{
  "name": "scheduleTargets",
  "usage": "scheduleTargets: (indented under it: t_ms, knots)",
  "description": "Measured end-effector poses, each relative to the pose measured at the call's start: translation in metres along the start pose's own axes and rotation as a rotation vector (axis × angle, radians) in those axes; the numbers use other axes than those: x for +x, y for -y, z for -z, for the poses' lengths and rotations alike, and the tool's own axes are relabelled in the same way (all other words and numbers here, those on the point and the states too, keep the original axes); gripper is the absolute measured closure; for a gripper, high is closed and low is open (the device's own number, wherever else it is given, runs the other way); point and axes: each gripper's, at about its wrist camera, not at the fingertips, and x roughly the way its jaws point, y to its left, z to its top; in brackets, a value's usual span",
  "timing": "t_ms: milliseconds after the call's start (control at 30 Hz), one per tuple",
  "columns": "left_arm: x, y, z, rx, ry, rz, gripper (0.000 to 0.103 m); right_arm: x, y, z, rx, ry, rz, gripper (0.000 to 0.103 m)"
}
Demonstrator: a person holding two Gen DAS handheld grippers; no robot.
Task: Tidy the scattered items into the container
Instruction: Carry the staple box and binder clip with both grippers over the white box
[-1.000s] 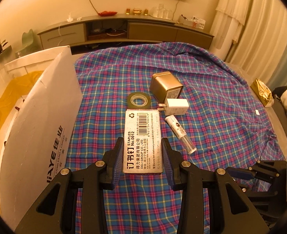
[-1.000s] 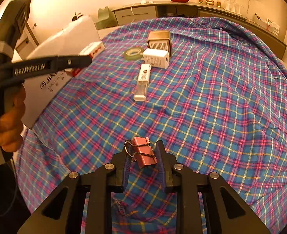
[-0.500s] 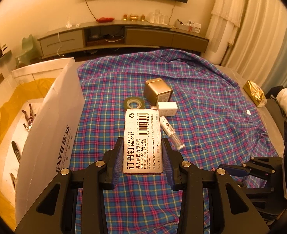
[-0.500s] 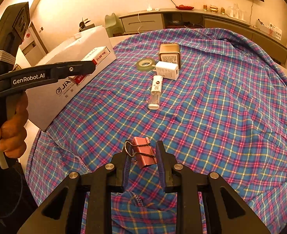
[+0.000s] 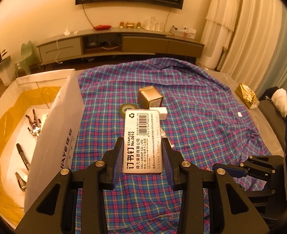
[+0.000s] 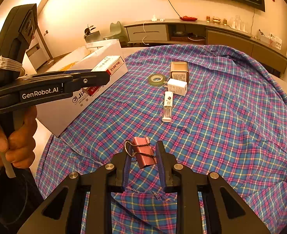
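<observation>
The staples box (image 5: 142, 143), a small printed carton, sits clamped between the pads of the left gripper (image 5: 143, 156), which grip its long sides near the back end; it is held off the plaid cloth (image 5: 202, 120), just right of the white cardboard box (image 5: 61, 128). It is probably light but dense, stiff enough to bear a squeeze, with smooth card faces that could slip, so the long sides are the sound place to hold. The pink binder clip (image 6: 143, 153) is pinched in the right gripper (image 6: 142, 162), one pad on its wire handle and one on its metal body; it looks rigid and light, and may twist about that wire. Farther out on the cloth lie a small clear bottle (image 6: 167, 107), a white charger plug (image 6: 177, 86), a tape roll (image 6: 156, 78) and a gold tin (image 6: 179, 69). The box, lined in yellow plastic (image 5: 5, 120), already holds a marker (image 5: 22, 156) and metal tools.
</observation>
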Motion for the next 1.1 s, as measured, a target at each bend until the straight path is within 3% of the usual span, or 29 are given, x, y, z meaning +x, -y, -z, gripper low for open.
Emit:
scheduleTargets:
  t_ms: [767, 1100]
  knots:
    - [-0.058, -0.050, 0.002, -0.089, 0.103, 0.025, 0.064, -0.020, -0.059, -0.028, -0.034, 0.076, 0.021, 0.077]
    - [-0.072, -0.064, 0.005, -0.121, 0.132, 0.043, 0.064, -0.026, -0.077, -0.046, -0.014, 0.101, -0.007, 0.077]
